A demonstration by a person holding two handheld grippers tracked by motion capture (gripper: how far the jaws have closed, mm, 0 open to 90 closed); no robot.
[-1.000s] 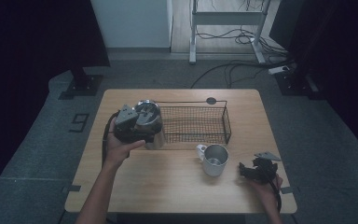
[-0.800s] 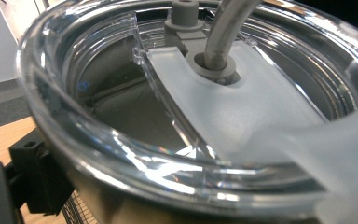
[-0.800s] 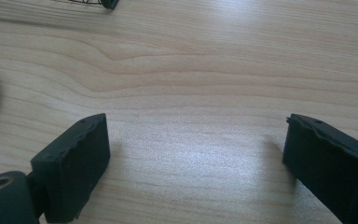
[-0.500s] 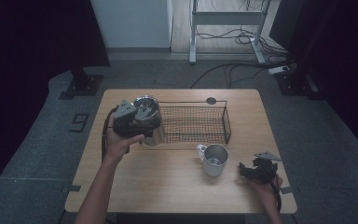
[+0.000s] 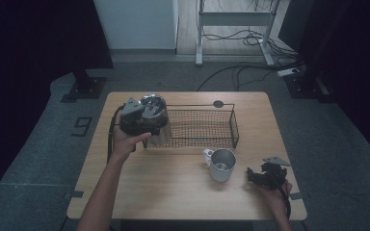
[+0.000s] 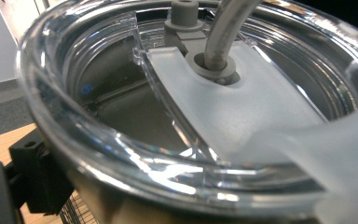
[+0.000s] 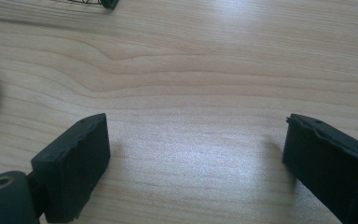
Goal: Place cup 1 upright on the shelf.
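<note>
Tumbler (image 5: pixel 157 120) above wooden table (image 5: pixel 173 192); grey carpet, dark room.

My work surface is a light wooden table (image 5: pixel 173 192) with plain grain, standing on a grey floor (image 5: pixel 347 144). A black wire basket (image 5: pixel 200 127) sits on its far half, long side running across. A steel mug (image 5: pixel 220 164) stands upright just in front of the basket's right end, handle to its left. A small dark round disc (image 5: pixel 218 103) lies near the far edge, behind the basket.
</note>
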